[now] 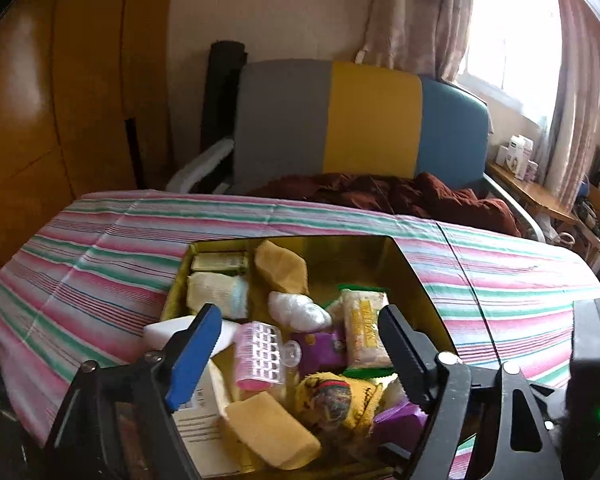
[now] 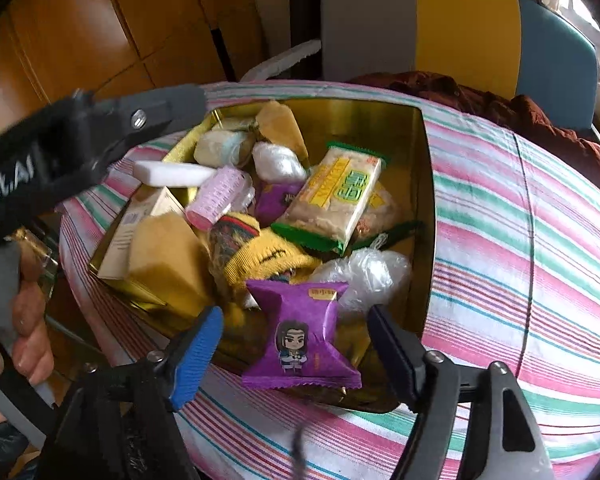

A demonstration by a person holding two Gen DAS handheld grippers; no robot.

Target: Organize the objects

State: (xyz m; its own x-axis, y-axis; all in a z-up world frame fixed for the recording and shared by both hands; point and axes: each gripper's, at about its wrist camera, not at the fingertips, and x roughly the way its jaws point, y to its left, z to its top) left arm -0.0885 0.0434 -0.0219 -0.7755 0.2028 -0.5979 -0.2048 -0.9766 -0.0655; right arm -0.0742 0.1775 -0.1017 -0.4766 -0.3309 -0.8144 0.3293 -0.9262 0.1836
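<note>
Both jaws wide, nothing gripped: left gripper [image 1: 300, 354] over gold tin [image 2: 424, 184] on striped cloth [image 2: 520, 220], right gripper [image 2: 296, 348] above purple packet [image 2: 300, 332], apparently resting on tin's near rim.

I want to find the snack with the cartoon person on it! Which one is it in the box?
Look at the gold tin box on the striped tablecloth. At its near edge, between the open right gripper's fingers, lies the purple snack packet. Another purple packet lies deeper in the box, but only this one shows a cartoon figure with dark hair on its front.
</note>
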